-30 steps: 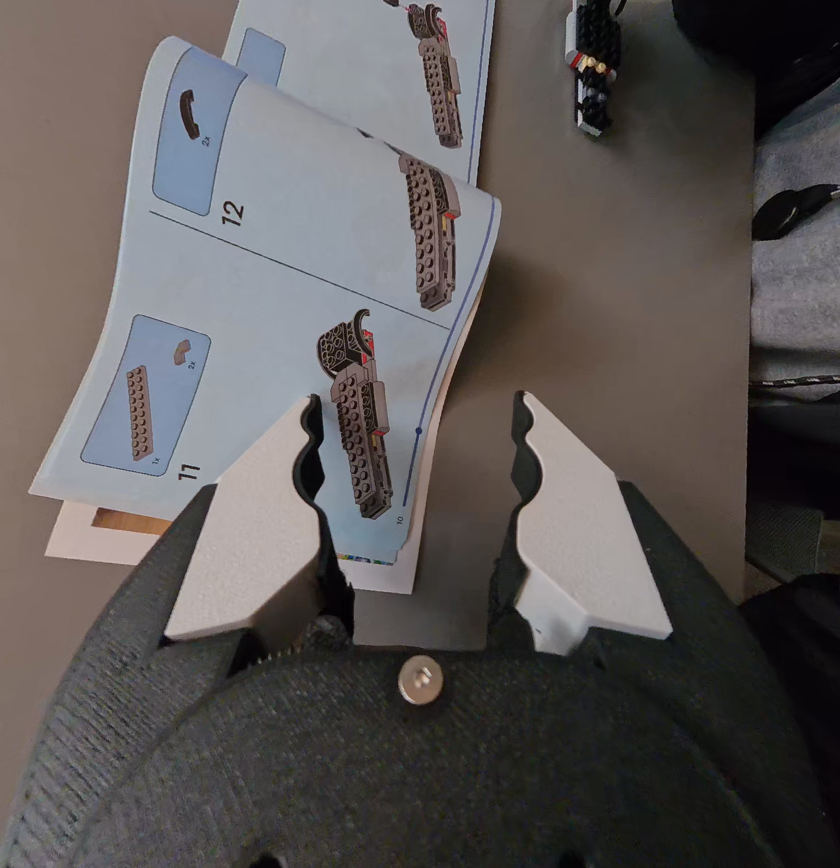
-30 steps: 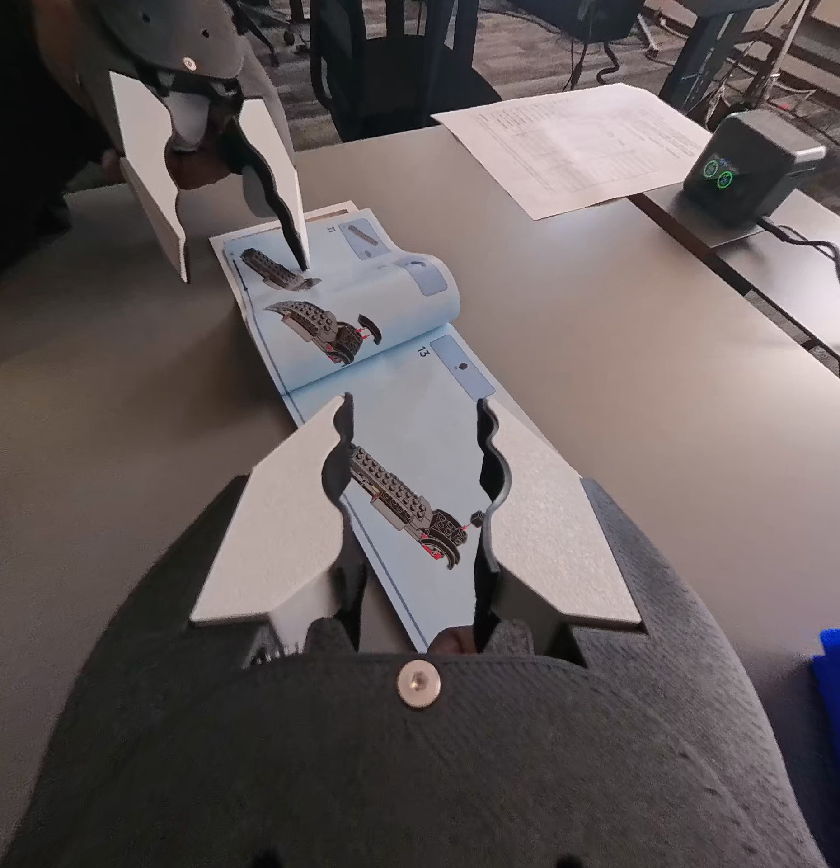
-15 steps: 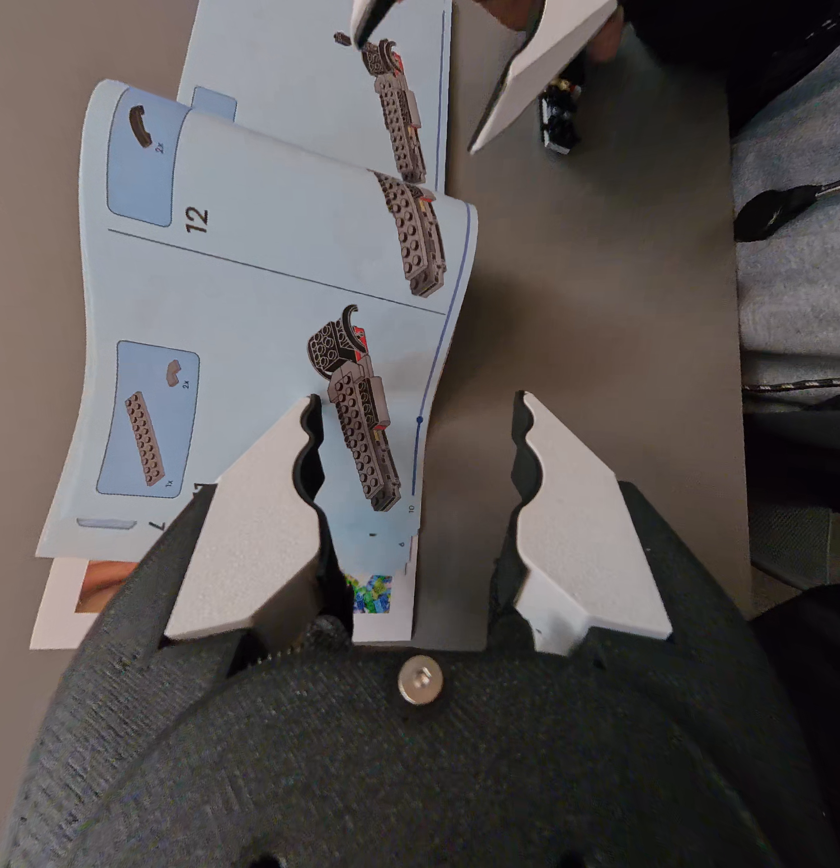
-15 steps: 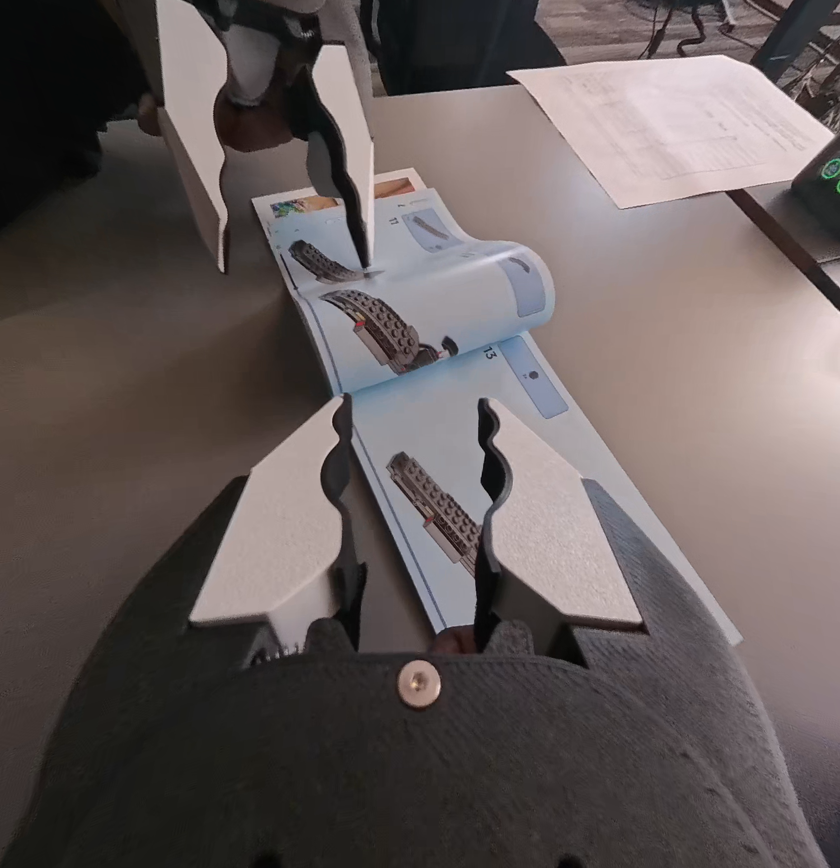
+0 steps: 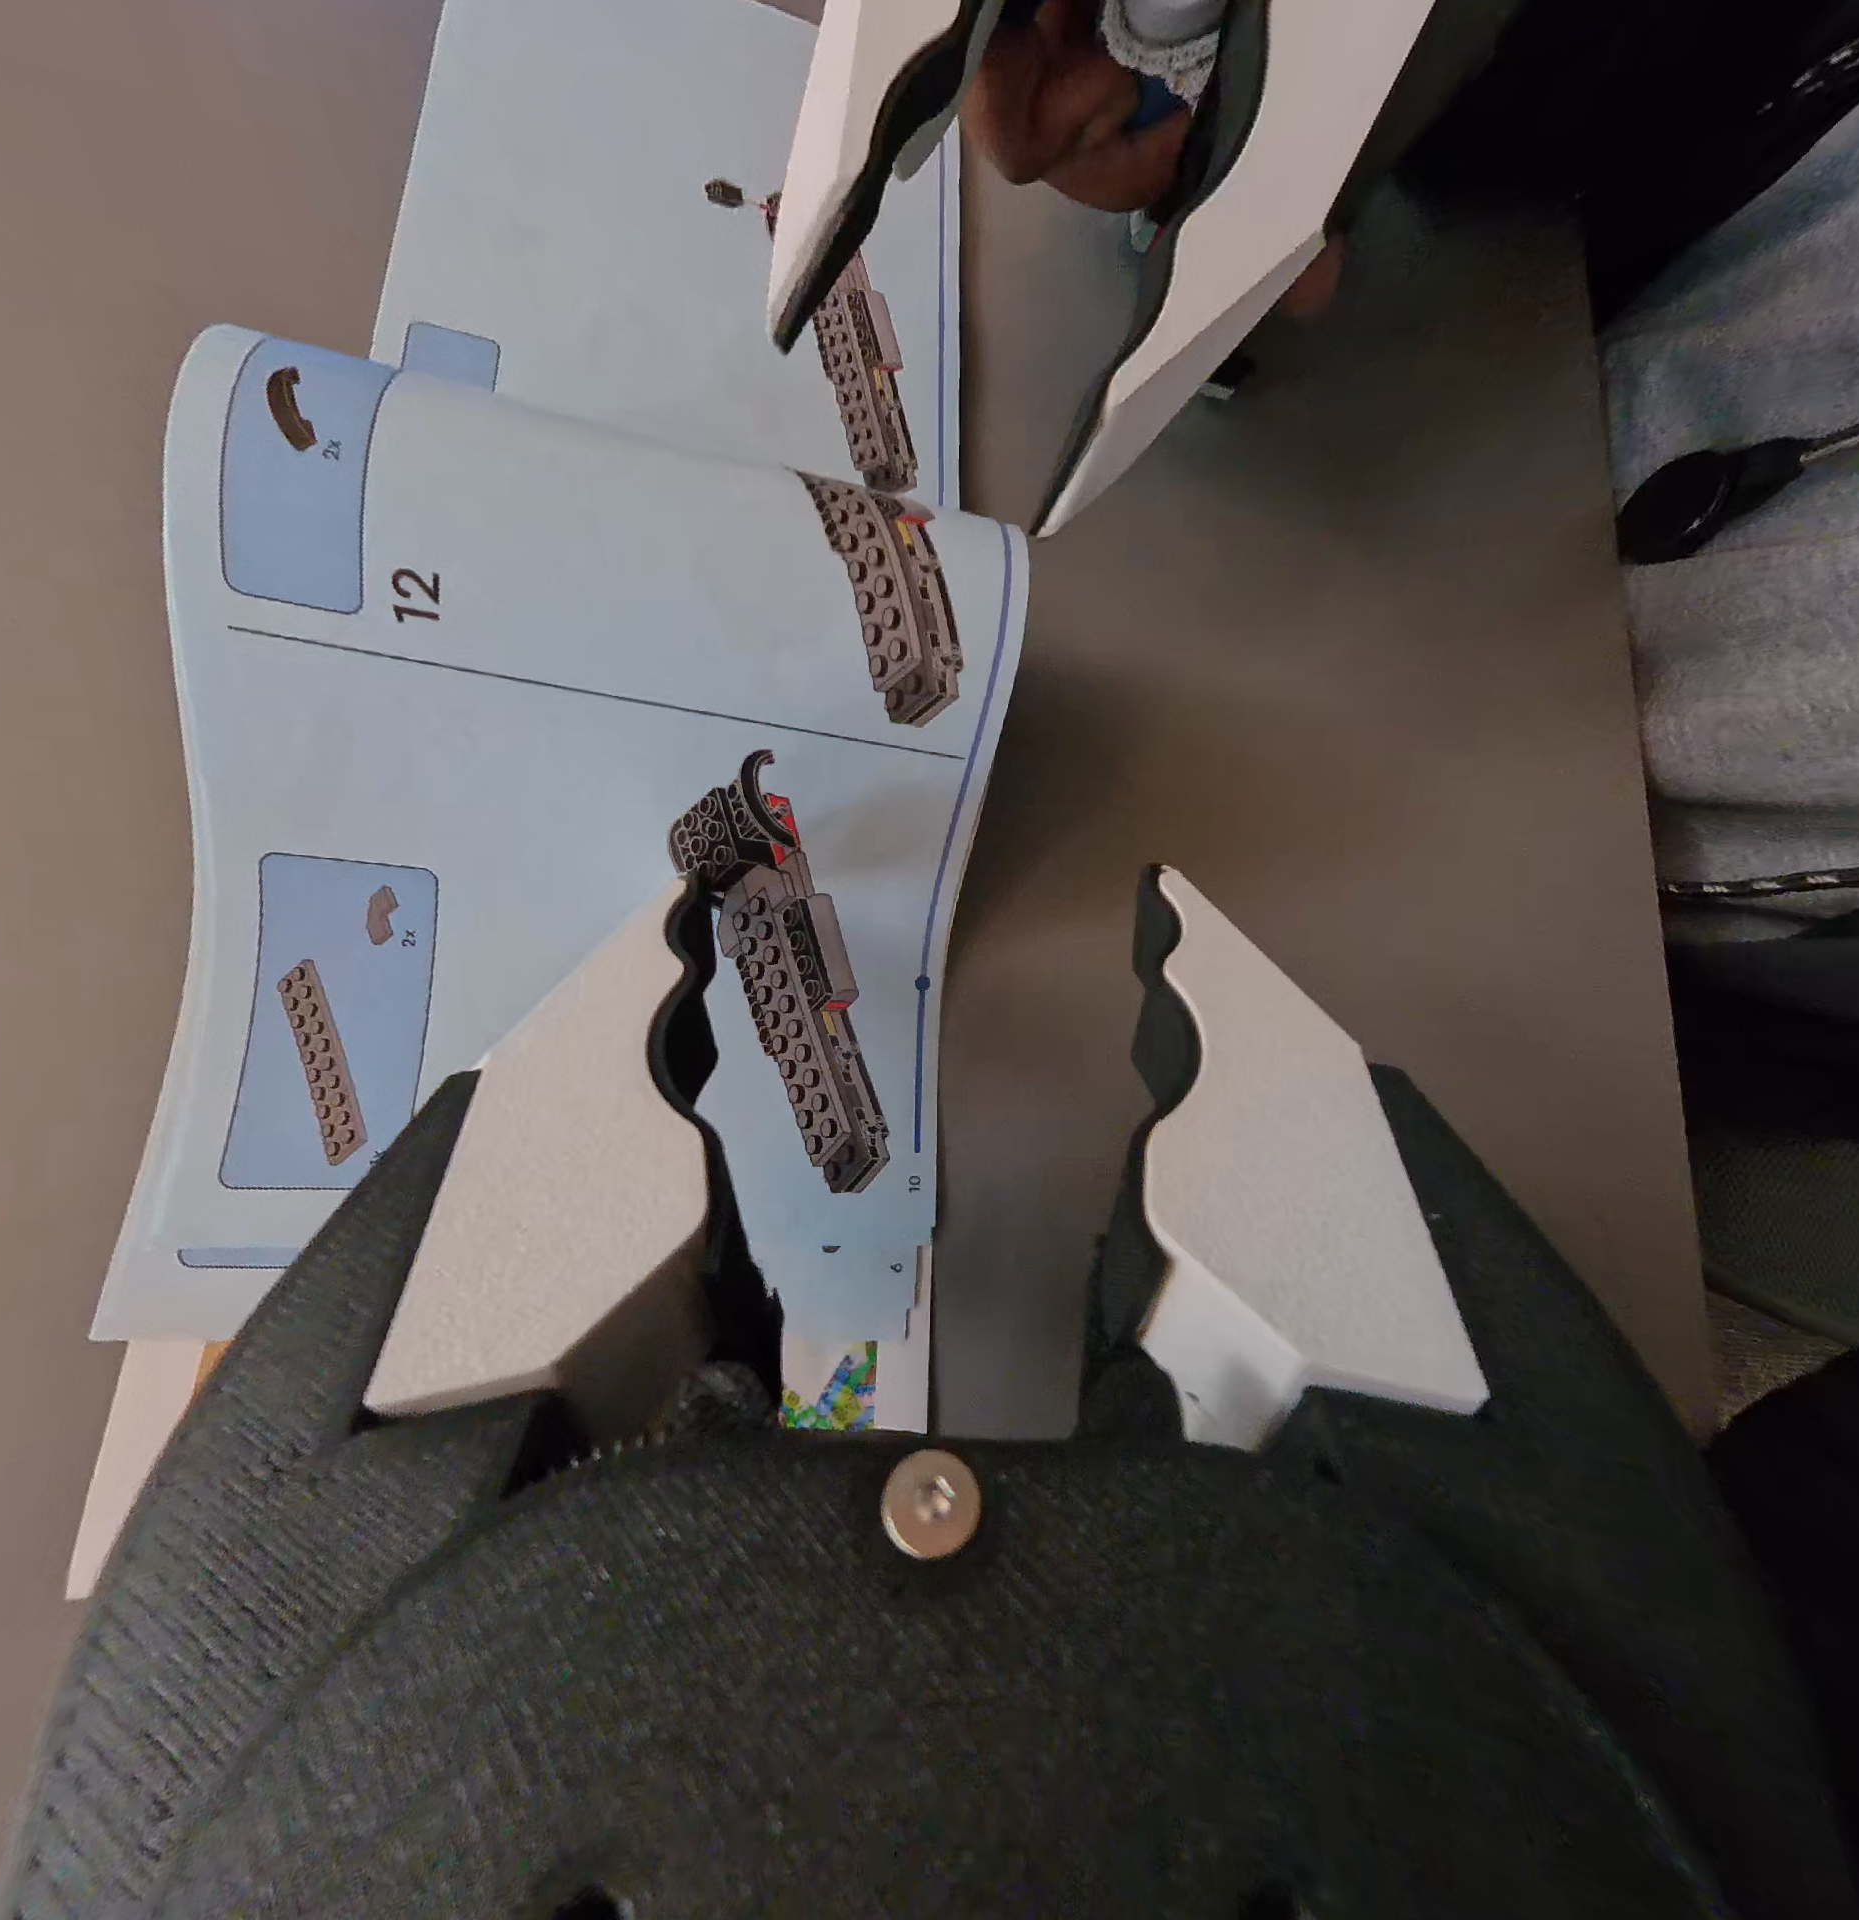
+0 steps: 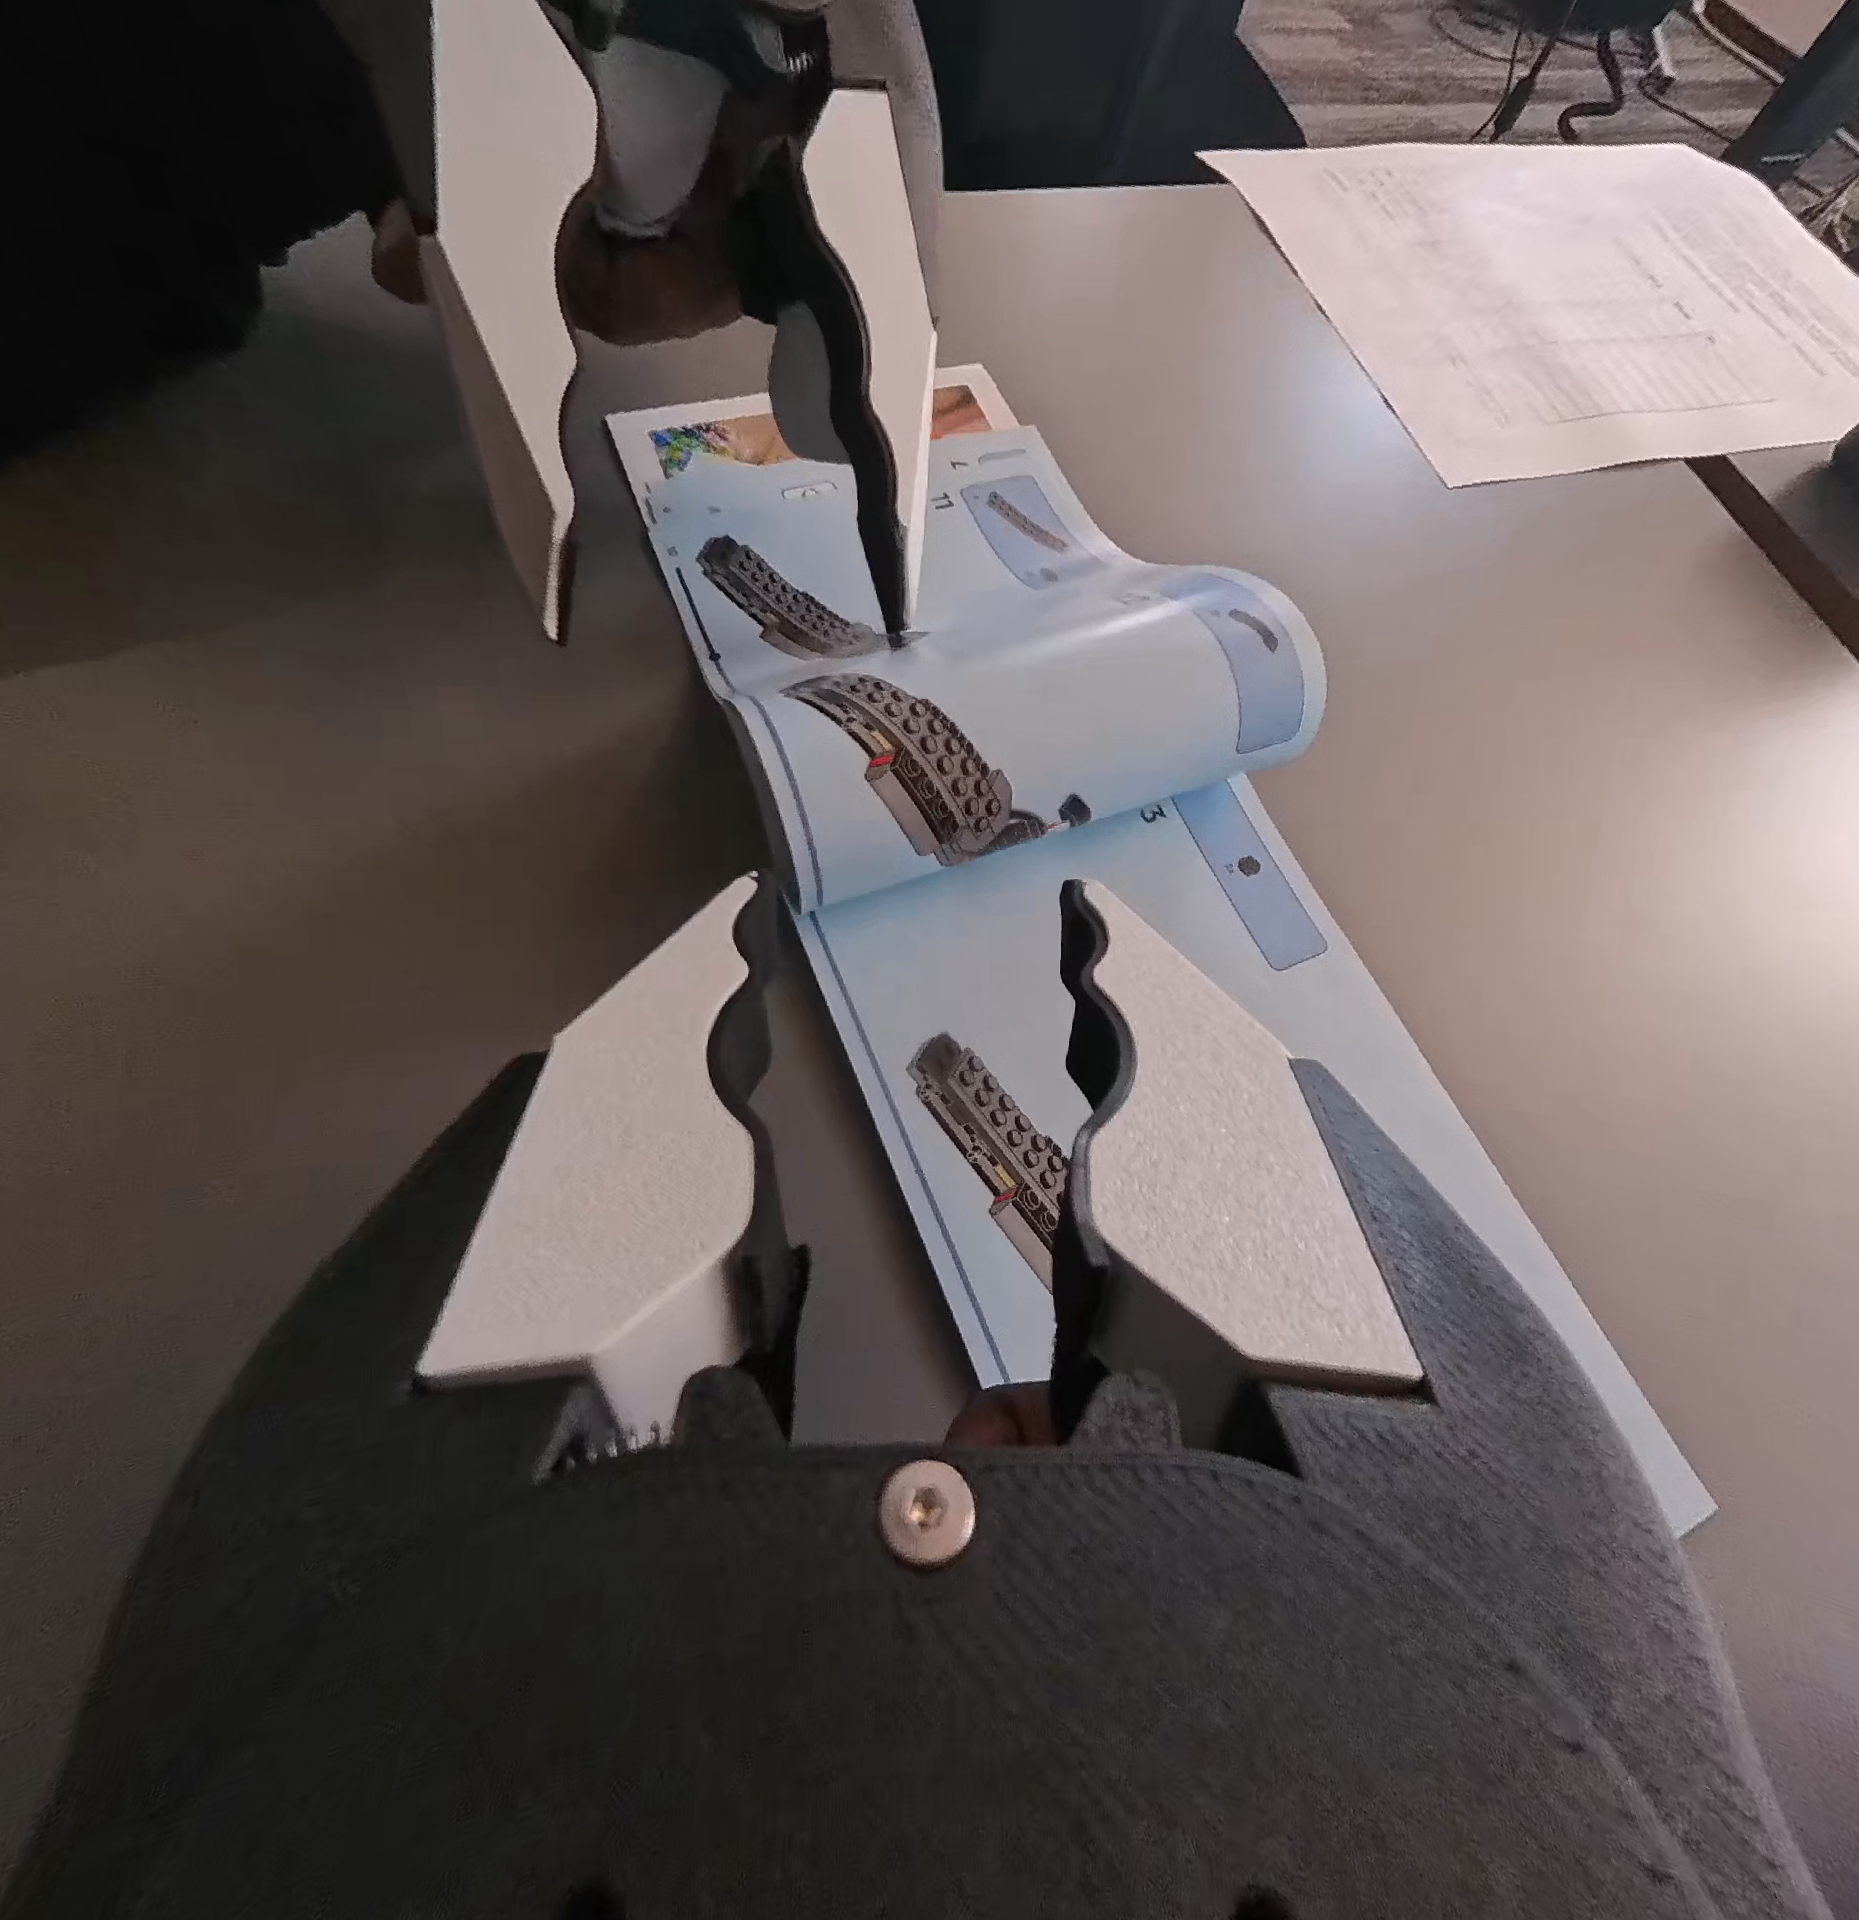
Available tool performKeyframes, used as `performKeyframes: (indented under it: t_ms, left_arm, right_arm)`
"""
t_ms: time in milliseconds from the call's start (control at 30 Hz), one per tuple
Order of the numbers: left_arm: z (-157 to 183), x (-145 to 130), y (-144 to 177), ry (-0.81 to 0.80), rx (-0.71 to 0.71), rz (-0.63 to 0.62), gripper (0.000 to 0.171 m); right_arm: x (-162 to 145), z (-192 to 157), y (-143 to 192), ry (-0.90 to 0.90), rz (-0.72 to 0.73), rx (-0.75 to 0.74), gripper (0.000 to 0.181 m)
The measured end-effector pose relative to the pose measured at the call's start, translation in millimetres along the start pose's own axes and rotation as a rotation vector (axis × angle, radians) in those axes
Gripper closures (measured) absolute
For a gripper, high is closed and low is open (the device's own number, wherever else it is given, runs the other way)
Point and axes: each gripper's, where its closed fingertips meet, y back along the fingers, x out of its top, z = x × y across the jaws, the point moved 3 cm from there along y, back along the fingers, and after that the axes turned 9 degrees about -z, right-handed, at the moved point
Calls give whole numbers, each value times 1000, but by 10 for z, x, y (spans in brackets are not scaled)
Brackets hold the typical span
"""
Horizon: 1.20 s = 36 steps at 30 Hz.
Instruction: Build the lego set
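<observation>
The instruction booklet (image 5: pixel 592 665) lies open on the grey table (image 5: pixel 1268 727), one page curled up. The left gripper (image 5: pixel 920 883) is spread wide, one tip pressing that page. The right gripper (image 6: pixel 909 894), jaws apart, has moved closer, now hiding the black lego model.

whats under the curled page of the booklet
Under the curled page lies another flat blue page on the table. How far its printing runs beneath the curl is covered.
</observation>
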Motion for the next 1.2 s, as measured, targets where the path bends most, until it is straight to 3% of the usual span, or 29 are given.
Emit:
performKeyframes:
  t_ms: [833, 1200]
  left_arm:
    - [81, 296, -36, -103, 34, 90, 89]
    - [76, 363, -79, -118, 62, 92, 90]
  right_arm:
    - [-81, 94, 56, -4, -13, -21, 123]
    - [-54, -17, -30, 20, -26, -10, 124]
